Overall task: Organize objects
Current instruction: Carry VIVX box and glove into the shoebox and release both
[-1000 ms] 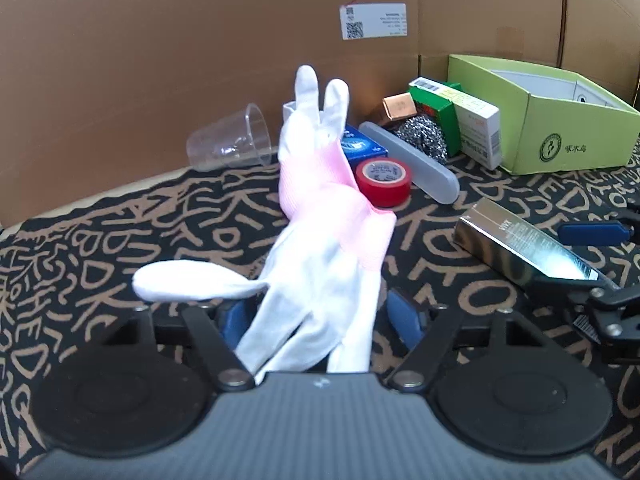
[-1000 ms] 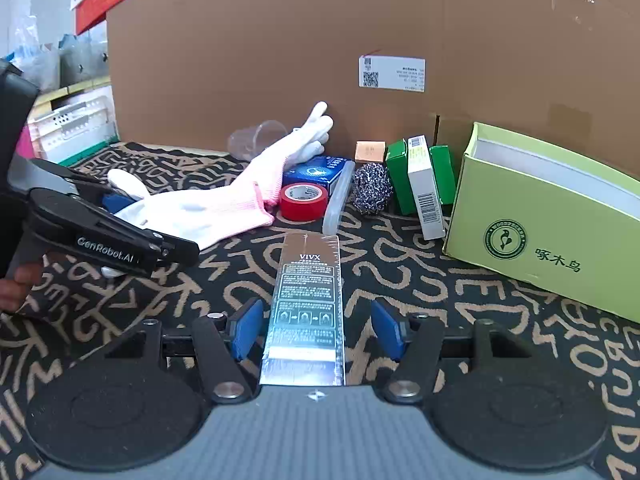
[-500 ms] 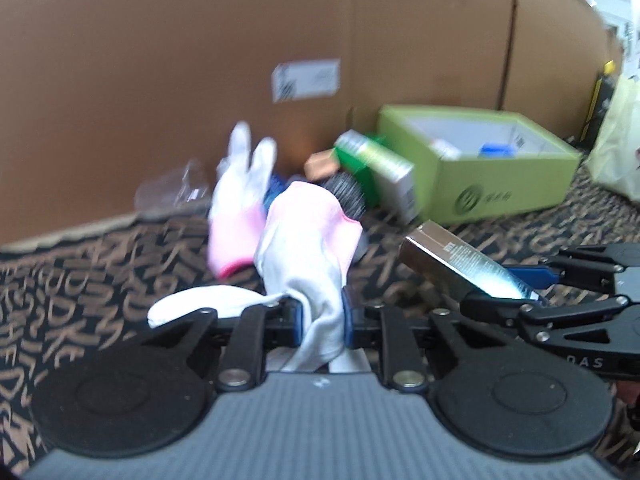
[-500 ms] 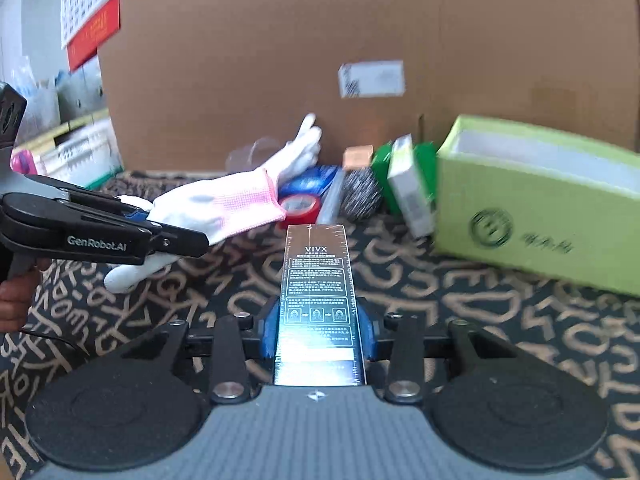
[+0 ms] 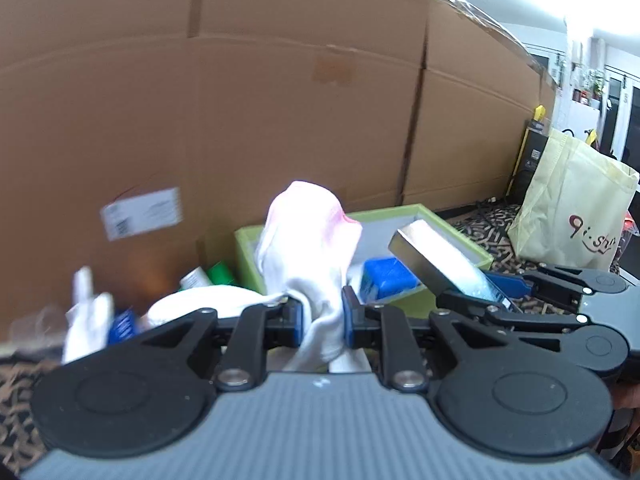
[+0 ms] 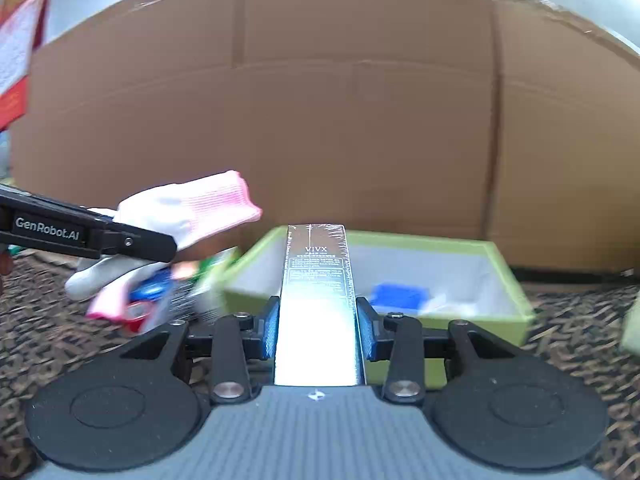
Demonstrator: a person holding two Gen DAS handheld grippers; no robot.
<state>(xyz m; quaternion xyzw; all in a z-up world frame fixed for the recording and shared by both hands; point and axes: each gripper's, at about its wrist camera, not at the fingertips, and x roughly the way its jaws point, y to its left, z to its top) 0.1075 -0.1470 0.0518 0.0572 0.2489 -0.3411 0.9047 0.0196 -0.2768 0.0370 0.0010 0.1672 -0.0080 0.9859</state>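
My left gripper is shut on a white glove with a pink cuff and holds it in the air; the same glove shows at the left of the right wrist view. My right gripper is shut on a long silver VIVX box, also seen in the left wrist view. Both are raised in front of the open green box, which shows in the left wrist view too. A blue item lies inside it.
A tall cardboard wall stands behind the patterned table. A second glove, a red tape roll and small boxes sit blurred at the left. A yellow bag stands at the far right.
Both grippers closed on their objects and lifted them. They have risen and moved right toward the green box, whose inside now shows.
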